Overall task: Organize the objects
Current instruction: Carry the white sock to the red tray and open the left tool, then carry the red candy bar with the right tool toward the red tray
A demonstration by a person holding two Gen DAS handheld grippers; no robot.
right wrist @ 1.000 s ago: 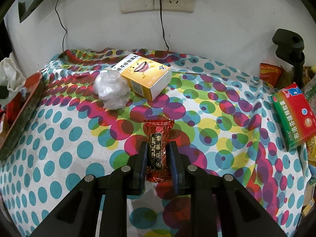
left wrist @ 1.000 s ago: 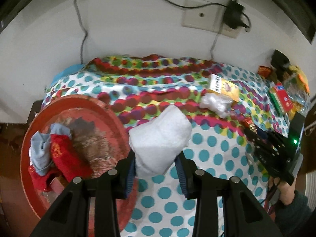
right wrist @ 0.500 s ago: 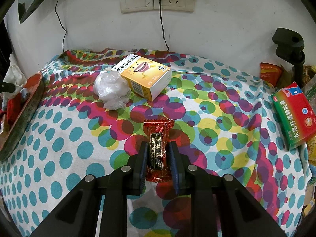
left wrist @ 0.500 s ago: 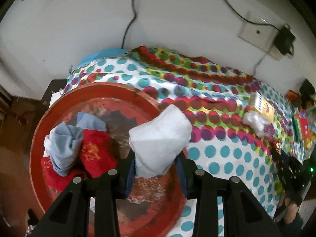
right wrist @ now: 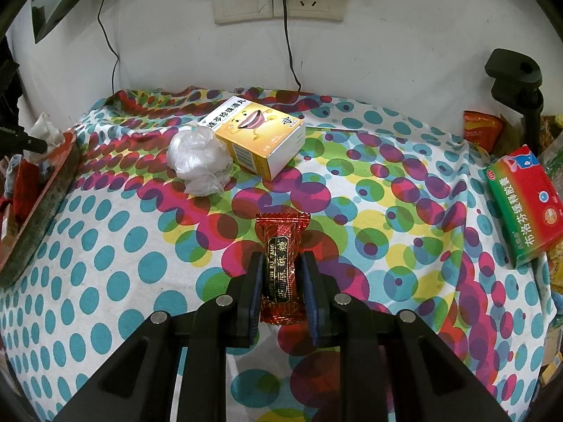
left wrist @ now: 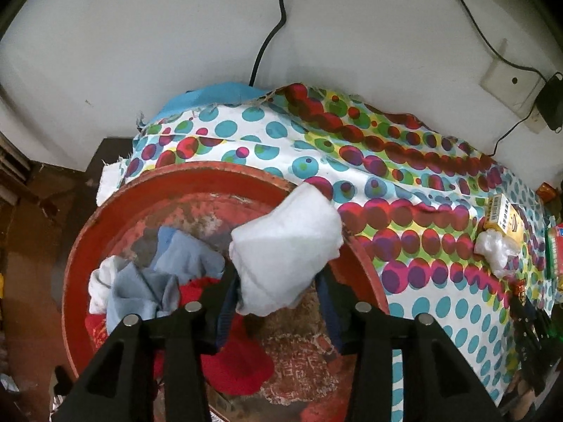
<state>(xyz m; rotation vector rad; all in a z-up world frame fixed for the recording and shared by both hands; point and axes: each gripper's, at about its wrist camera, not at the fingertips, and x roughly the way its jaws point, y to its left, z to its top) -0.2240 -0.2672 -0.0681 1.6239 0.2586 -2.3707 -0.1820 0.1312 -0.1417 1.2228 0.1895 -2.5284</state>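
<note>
- left gripper point(left wrist: 278, 292) clamped on white cloth point(left wrist: 286, 246), above red basin point(left wrist: 225, 172), over its right part near the rim.
- in basin: blue rag point(left wrist: 155, 281), red cloth point(left wrist: 239, 365).
- right gripper point(right wrist: 283, 281) closed on red candy point(right wrist: 281, 263), just over dotted tablecloth point(right wrist: 105, 281).
- farther back: yellow box point(right wrist: 260, 137) touching plastic wad point(right wrist: 198, 158).
- green-red box point(right wrist: 524, 207) at right edge, well apart from candy.
- basin at tablecloth's left edge.

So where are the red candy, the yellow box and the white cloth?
red candy point(right wrist: 281, 242): right wrist view, wrapper's upper middle.
yellow box point(right wrist: 258, 130): right wrist view, printed top face.
white cloth point(left wrist: 285, 246): left wrist view, its middle.
</note>
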